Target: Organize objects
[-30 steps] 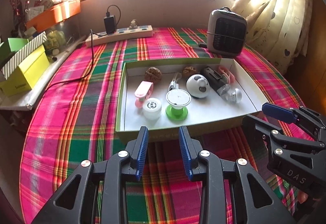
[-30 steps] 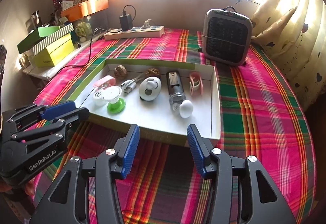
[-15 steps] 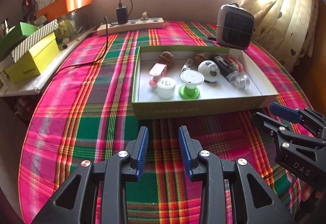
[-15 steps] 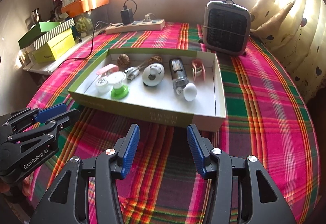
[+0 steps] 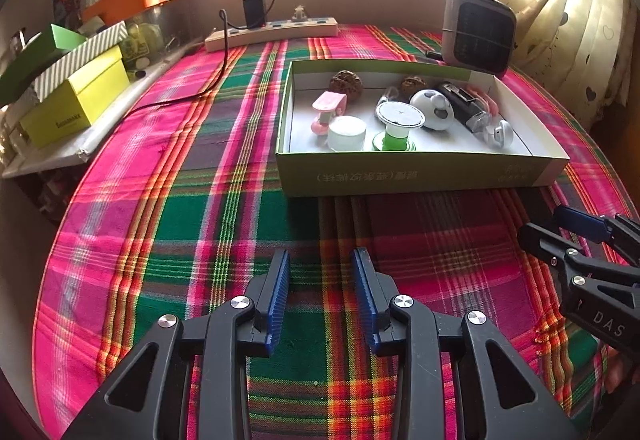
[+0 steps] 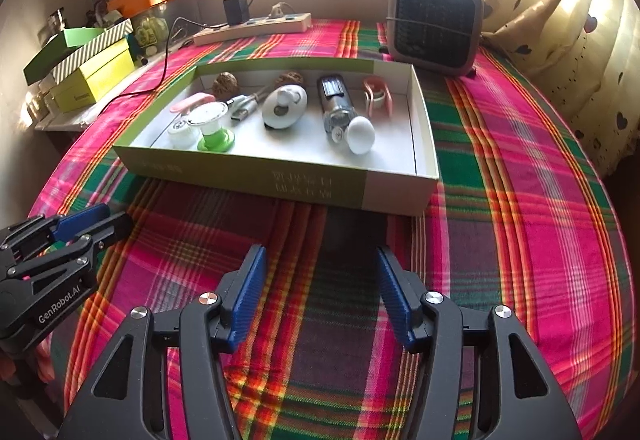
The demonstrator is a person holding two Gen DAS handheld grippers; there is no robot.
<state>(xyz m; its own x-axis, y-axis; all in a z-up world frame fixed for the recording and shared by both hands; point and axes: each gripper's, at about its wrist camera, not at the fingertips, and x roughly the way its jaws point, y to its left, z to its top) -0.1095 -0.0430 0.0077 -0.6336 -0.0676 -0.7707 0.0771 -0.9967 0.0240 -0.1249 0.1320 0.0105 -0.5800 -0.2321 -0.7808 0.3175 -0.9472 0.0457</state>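
Note:
A shallow green-and-white box [image 5: 416, 172] [image 6: 280, 180] stands on the plaid cloth and holds several small things: a green-based spool [image 5: 396, 124] [image 6: 212, 124], a white round tub [image 5: 346, 133], a pink clip [image 5: 328, 106], two walnuts [image 5: 346, 82], a white egg-shaped gadget [image 6: 285, 107], a dark cylinder [image 6: 335, 100] and a white knob [image 6: 361, 136]. My left gripper [image 5: 322, 296] is open and empty, well short of the box. My right gripper [image 6: 320, 292] is open and empty, also short of the box's front wall.
A small heater [image 6: 436, 22] stands behind the box at the right. A power strip [image 5: 272, 32] with a charger and cable lies at the back. Yellow and green boxes [image 5: 76, 96] sit on a ledge at the left. Curtains hang at the right.
Both grippers have drawn back from the box toward the table's near edge. The box and its contents look farther away and have not moved. Both grippers stay open.

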